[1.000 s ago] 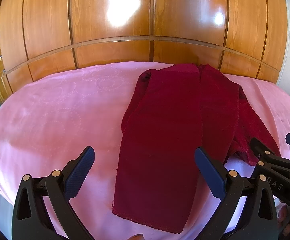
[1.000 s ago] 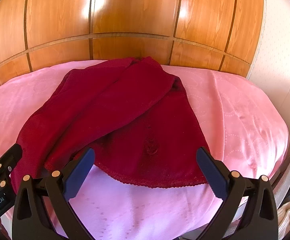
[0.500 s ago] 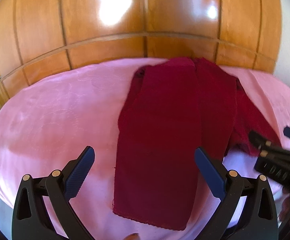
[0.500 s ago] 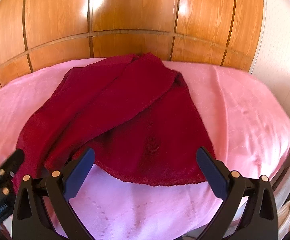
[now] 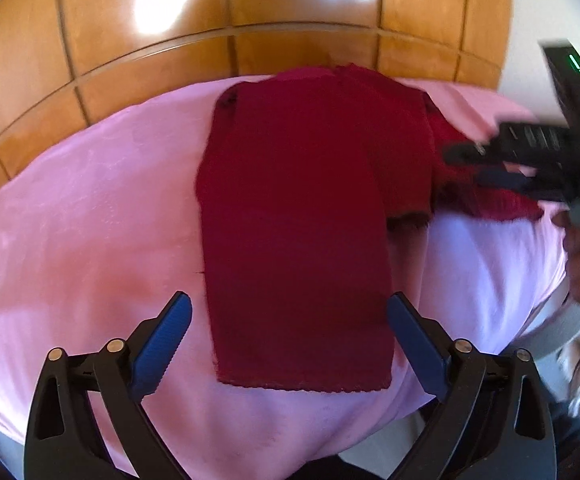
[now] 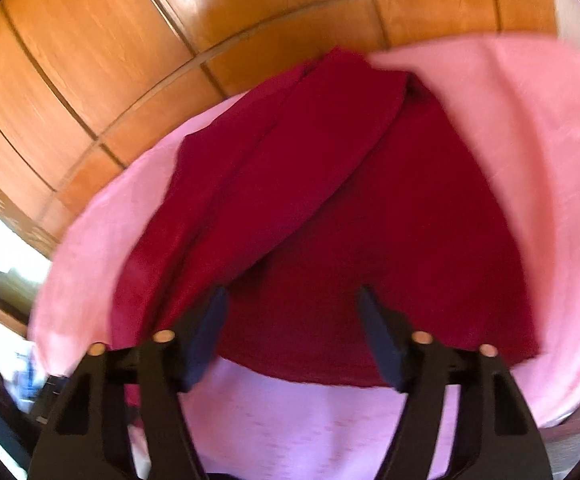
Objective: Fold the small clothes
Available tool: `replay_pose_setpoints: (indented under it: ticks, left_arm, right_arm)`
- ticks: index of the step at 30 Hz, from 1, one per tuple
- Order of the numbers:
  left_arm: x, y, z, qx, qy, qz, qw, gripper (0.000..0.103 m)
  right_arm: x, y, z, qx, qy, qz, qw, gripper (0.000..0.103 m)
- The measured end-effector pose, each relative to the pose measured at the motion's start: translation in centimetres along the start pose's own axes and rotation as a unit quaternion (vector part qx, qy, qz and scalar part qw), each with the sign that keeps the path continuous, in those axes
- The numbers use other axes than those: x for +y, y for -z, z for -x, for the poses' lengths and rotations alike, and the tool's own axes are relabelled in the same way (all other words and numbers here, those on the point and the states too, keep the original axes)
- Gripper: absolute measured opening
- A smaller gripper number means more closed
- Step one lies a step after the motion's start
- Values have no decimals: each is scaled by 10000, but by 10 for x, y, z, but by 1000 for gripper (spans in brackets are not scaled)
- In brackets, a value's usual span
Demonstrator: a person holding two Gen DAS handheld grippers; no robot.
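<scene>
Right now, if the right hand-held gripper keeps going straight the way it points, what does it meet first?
Probably the dark red garment: the right hand-held gripper, jaws just narrowed with nothing pinched yet, aims at its near hem on the pink bedcover. Blur leaves depth uncertain.

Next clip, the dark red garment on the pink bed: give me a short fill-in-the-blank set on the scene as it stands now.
1. The dark red knitted garment lies on a ____ bedsheet.
2. Behind the bed stands a glossy panelled ____ wall.
3. The left gripper, jaws wide apart, has the garment's ____ hem between its blue pads.
4. The right gripper, jaws just closing, grips ____ yet.

Missing words: pink; wooden; near; nothing
</scene>
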State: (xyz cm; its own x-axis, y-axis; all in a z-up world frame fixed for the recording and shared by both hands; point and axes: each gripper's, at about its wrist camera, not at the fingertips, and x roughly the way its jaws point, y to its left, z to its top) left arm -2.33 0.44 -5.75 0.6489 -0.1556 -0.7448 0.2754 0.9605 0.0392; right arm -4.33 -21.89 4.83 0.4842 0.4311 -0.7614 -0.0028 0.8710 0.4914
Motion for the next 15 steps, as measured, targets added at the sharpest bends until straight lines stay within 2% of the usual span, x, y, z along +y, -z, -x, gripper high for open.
replay_pose_setpoints:
  ticks: [1,2,4,5,7,9,11,12,15]
  left_arm:
    - [-2,0,-5,97,8,-28,9999,73]
    - [-2,0,-10,208,50,-15,9998,64]
    - [-1,-1,-15,286,60,90,9995,60]
    - [0,-2,-16,282,59,113,9995,49]
    - [1,-3,-15,252,44,165,9995,39]
    - [2,-5,-13,232,74,203,9995,22]
    - [3,-5,-11,243,137,239,9993,2]
    - [4,-5,-10,247,177,261,9992,0]
    - [8,-8,4,127,474,327,9983,0]
  right_arm:
    - [3,-3,-5,24,-83,12,10000,62]
    - [7,-8,-11,25,-85,64,9999,62]
    - [13,-17,-22,39,-156,114,9998,62]
    - [17,-23,-29,49,-148,179,9997,57]
    - [21,-31,-38,93,-78,312,9994,45]
    - [26,-35,-43,99,-32,481,9988,25]
    - [32,-37,-42,83,100,741,9972,15]
    - [34,-37,-39,66,117,833,9964,10]
    - [32,-37,-21,-61,38,889,9960,8]
